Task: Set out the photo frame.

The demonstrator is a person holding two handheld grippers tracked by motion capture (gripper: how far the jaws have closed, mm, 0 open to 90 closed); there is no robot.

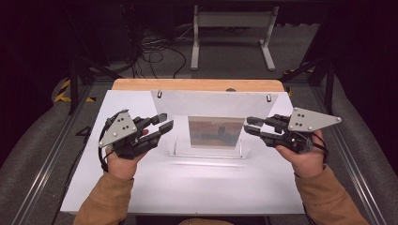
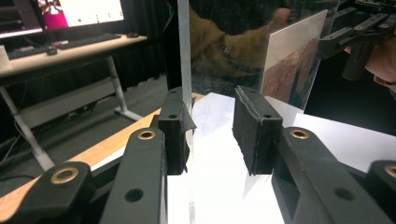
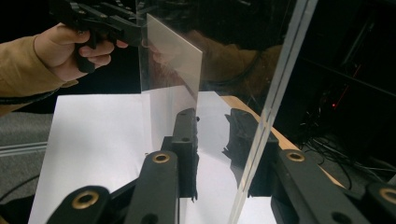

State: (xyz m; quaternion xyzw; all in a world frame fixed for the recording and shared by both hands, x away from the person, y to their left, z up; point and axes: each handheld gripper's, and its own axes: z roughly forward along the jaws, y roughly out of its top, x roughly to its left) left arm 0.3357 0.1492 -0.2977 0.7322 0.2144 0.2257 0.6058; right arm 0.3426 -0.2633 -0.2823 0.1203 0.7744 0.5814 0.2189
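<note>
**Desk:** Start at your claws. What have they got?

**Me:** My left claw [image 1: 164,123] is pinching the left end of the clear frame [image 1: 216,105]. In the left gripper view, one pad [image 2: 175,126] lies flat against a clear pane edge. The other pad stands off to its side, and I can't make out the second pane against it. The jaws are as tight as they go.

**Desk:** And the right?

**Me:** My right claw [image 1: 248,125] is clamped across the right end of the same frame. In the right gripper view a pane edge runs up along each pad, so there are two clear sheets with a gap between them.

**Desk:** Where is the frame on the white table [image 1: 187,187]?

**Me:** It sits over the far middle of the table, spanning between my two claws. It is upright with its top leaning away from me. A faint reflection lies on the table just under its lower edge. I can't tell for sure whether that edge touches the table.

**Desk:** Anything in the frame?

**Me:** A reddish-brown photo [image 1: 216,132] sits in its lower middle, and there is a small metal stud [image 1: 159,93] at each top corner.

**Desk:** Beyond that?

**Me:** A wooden strip [image 1: 197,85] runs along the table's far edge, just behind the frame's top.
</note>
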